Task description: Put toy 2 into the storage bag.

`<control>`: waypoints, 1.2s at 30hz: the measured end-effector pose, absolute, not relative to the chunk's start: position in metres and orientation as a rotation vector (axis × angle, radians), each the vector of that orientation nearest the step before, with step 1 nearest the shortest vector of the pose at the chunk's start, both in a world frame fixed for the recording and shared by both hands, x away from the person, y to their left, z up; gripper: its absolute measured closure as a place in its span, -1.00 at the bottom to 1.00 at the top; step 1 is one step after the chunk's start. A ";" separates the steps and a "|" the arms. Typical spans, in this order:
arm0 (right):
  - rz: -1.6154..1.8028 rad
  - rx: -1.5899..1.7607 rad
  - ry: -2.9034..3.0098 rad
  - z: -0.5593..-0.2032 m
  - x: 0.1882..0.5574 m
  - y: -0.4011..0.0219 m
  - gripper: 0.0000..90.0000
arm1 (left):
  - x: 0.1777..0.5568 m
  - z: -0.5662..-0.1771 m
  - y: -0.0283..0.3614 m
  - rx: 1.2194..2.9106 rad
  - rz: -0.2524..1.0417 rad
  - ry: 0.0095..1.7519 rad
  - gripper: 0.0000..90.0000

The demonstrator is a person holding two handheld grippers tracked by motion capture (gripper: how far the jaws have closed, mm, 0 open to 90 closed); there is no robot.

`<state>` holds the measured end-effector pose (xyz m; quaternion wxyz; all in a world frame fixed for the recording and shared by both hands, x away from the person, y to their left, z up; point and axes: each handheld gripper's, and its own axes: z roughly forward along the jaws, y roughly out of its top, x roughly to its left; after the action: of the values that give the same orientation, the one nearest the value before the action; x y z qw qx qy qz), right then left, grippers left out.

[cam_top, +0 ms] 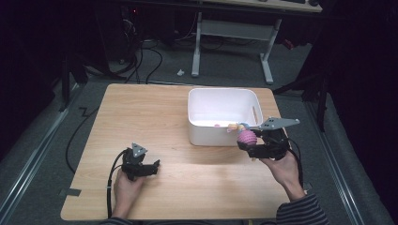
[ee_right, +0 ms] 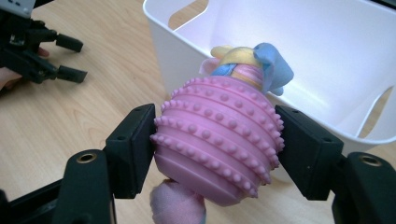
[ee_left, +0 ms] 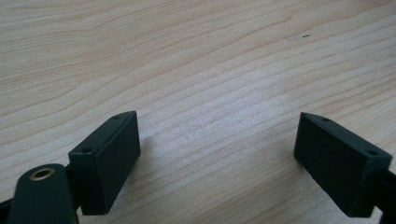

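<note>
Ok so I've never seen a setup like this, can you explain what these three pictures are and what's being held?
A person sits at a wooden table with a hand-held two-jaw gripper in each hand. One picture looks down from above; the other two come from cameras riding on each gripper. The left gripper rests open above bare wood. The right gripper is clamped on a pink studded rubber toy with pastel cloth ends, held beside the rim of a white plastic bin.

One pink studded toy (ee_right: 217, 147), one white bin (cam_top: 199, 117), one table (cam_top: 141, 112), two tongs (cam_top: 149, 169).
</note>
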<state>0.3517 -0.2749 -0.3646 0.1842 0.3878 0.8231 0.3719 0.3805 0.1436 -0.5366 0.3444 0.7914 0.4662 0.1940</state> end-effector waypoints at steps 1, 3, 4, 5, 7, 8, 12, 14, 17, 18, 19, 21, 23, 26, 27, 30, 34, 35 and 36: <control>1.045 1.090 2.318 -0.363 0.353 -0.275 -0.27 | 0.380 -0.537 0.144 2.055 0.503 1.211 -0.68; 1.040 1.084 2.311 -0.359 0.357 -0.274 -0.27 | 0.380 -0.537 0.144 2.055 0.504 1.211 -0.68; 1.039 1.077 2.309 -0.356 0.360 -0.274 -0.27 | 0.380 -0.537 0.144 2.055 0.503 1.211 -0.68; 1.037 1.074 2.305 -0.355 0.362 -0.274 -0.27 | 0.380 -0.537 0.144 2.055 0.503 1.211 -0.68; 1.026 1.076 2.298 -0.352 0.367 -0.273 -0.27 | 0.380 -0.537 0.144 2.055 0.503 1.211 -0.68; 1.023 1.079 2.296 -0.351 0.371 -0.273 -0.27 | 0.380 -0.537 0.144 2.055 0.503 1.211 -0.68; 1.013 1.089 2.289 -0.349 0.382 -0.274 -0.27 | 0.380 -0.537 0.144 2.055 0.504 1.211 -0.67; 1.009 1.096 2.289 -0.348 0.388 -0.275 -0.27 | 0.380 -0.537 0.144 2.055 0.504 1.212 -0.67; 1.005 1.100 2.286 -0.347 0.397 -0.276 -0.27 | 0.380 -0.537 0.144 2.055 0.504 1.211 -0.67; 0.995 1.099 2.287 -0.346 0.400 -0.277 -0.27 | 0.380 -0.537 0.144 2.055 0.504 1.211 -0.67; 0.993 1.103 2.284 -0.346 0.402 -0.277 -0.27 | 0.380 -0.537 0.144 2.055 0.504 1.211 -0.67; 0.979 1.117 2.284 -0.345 0.408 -0.277 -0.28 | 0.380 -0.537 0.144 2.055 0.504 1.211 -0.67; 0.965 1.119 2.284 -0.345 0.413 -0.278 -0.28 | 0.380 -0.537 0.144 2.055 0.504 1.211 -0.67; 0.963 1.134 2.284 -0.346 0.420 -0.278 -0.28 | 0.380 -0.537 0.144 2.055 0.504 1.211 -0.67; 0.959 1.139 2.287 -0.346 0.422 -0.278 -0.28 | 0.380 -0.537 0.144 2.055 0.504 1.211 -0.67; 0.951 1.152 2.294 -0.349 0.431 -0.279 -0.28 | 0.380 -0.537 0.144 2.055 0.504 1.211 -0.67; 0.937 1.180 2.311 -0.353 0.440 -0.278 -0.28 | 0.380 -0.537 0.144 2.054 0.504 1.212 -0.67; 0.936 1.187 2.315 -0.354 0.442 -0.278 -0.28 | 0.380 -0.537 0.144 2.055 0.504 1.211 -0.67; 0.931 1.194 2.324 -0.356 0.444 -0.278 -0.28 | 0.380 -0.537 0.144 2.054 0.504 1.212 -0.67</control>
<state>0.4440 -0.2779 -0.3558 0.1830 0.4233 0.8236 0.3301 0.3805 0.1436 -0.5366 0.3447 0.7911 0.4665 0.1939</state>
